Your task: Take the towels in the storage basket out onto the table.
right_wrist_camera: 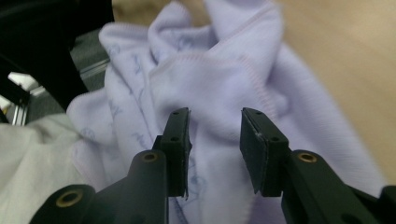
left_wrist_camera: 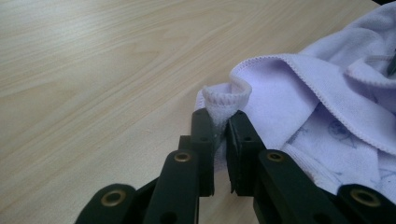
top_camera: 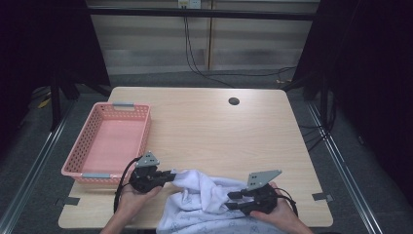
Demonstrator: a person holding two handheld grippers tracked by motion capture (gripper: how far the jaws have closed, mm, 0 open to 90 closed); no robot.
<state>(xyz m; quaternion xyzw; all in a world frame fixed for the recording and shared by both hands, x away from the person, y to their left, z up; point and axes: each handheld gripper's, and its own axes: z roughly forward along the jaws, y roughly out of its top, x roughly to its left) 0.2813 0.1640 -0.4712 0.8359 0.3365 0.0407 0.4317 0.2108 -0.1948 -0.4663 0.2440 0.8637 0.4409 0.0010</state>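
A pale lilac printed towel (top_camera: 204, 200) lies crumpled at the table's near edge, partly hanging off it. My left gripper (top_camera: 171, 174) is at the towel's left side, and in the left gripper view its jaws (left_wrist_camera: 220, 116) are shut on a stitched corner of the towel (left_wrist_camera: 289, 93). My right gripper (top_camera: 233, 200) is at the towel's right side, pointing left into the folds. In the right gripper view its jaws (right_wrist_camera: 215, 114) stand apart, with a hemmed fold of the towel (right_wrist_camera: 215, 70) just beyond the pads and nothing pressed between them.
A pink plastic basket (top_camera: 124, 106) sits on the left of the wooden table (top_camera: 219, 131). A round cable hole (top_camera: 234, 101) is near the far edge. Grey floor and dark frames surround the table.
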